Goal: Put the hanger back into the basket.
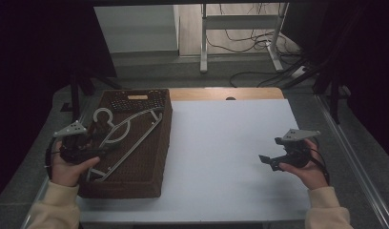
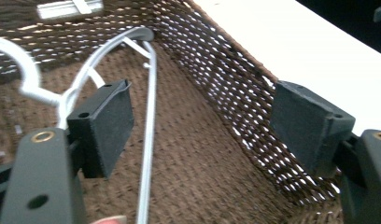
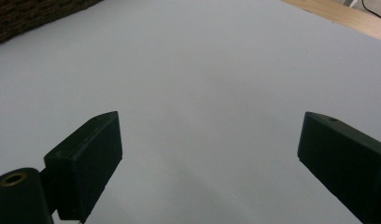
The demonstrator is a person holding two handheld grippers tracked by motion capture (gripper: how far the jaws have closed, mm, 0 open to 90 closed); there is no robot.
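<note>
Woven brown basket (image 1: 135, 176) holding white hanger (image 1: 128, 129), left gripper (image 2: 198, 126) fingers spread over it, right gripper (image 3: 209, 163) fingers spread above white desk (image 1: 221, 143), no readable writing

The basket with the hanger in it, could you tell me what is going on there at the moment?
A person holds a gripper in each hand. The left gripper hangs open inside the brown woven basket, its jaws either side of the white hanger lying there, not closed on it. The right gripper is open too, over the bare white table, holding nothing.
</note>
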